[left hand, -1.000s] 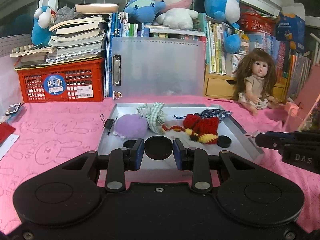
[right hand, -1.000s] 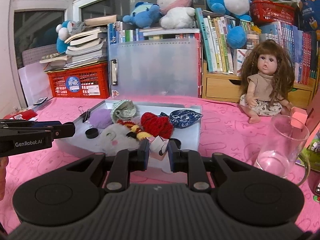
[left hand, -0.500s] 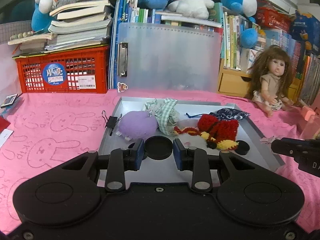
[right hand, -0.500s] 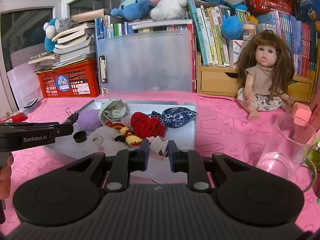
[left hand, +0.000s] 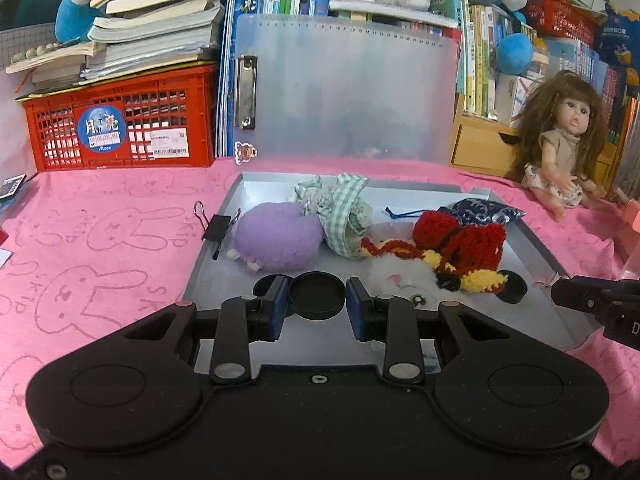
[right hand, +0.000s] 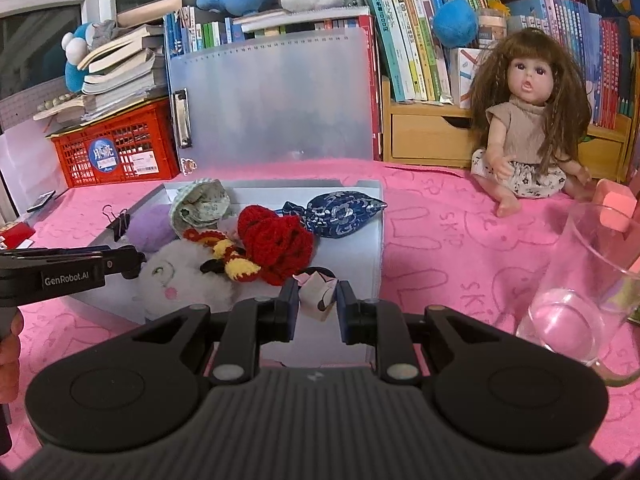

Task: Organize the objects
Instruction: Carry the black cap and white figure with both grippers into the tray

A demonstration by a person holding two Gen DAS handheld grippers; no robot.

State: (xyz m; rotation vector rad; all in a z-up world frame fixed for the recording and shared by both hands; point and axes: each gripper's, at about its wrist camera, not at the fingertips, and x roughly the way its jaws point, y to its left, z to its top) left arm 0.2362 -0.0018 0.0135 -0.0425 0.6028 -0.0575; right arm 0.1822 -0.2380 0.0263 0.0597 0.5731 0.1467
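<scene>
The left gripper [left hand: 317, 305] had its jaws clamped on a round black cap [left hand: 317, 295], held over the near end of the grey tray [left hand: 536, 248]. The right gripper [right hand: 318, 307] held a small folded paper box [right hand: 319, 292] in its jaws, poised above the tray's near right corner.

Beyond them the tray already carried most of the clutter: a purple plush [left hand: 276, 242], a green checked pouch [left hand: 344, 216], a red and yellow crochet toy [left hand: 460, 244], a white plush [right hand: 180, 280], a blue patterned pouch [right hand: 336, 212] and two more black caps, with a binder clip [left hand: 216, 226] on its left rim.

The sorting looked well advanced, both held items apparently bound for the tray. A doll [right hand: 528, 120] and a glass mug [right hand: 588, 288] stood on the pink-covered bench [left hand: 100, 240]; whether they belonged to the job could not be told.
</scene>
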